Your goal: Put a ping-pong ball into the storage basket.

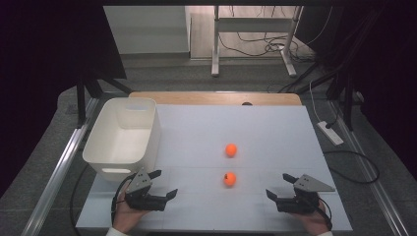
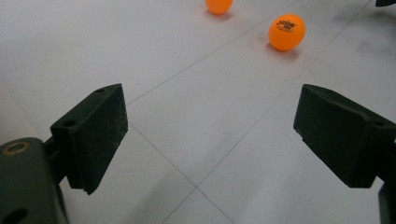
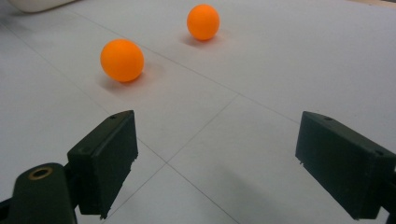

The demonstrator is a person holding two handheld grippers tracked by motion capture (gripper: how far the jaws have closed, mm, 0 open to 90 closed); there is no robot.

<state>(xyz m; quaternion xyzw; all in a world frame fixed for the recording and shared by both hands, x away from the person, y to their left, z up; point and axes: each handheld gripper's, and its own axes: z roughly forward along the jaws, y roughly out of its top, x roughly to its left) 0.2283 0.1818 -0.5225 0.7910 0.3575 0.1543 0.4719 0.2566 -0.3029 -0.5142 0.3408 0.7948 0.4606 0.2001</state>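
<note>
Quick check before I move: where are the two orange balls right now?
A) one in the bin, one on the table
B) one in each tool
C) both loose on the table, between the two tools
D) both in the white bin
C: the near ball and far ball sit on the table, apart from the bin; the left tool and right tool are open and hold nothing.

Lab (floor cables (image 1: 255, 42), framed table (image 1: 275, 132))

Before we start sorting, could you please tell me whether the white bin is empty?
Empty: the high view shows the white bin with a bare floor inside, nothing in it.
</note>
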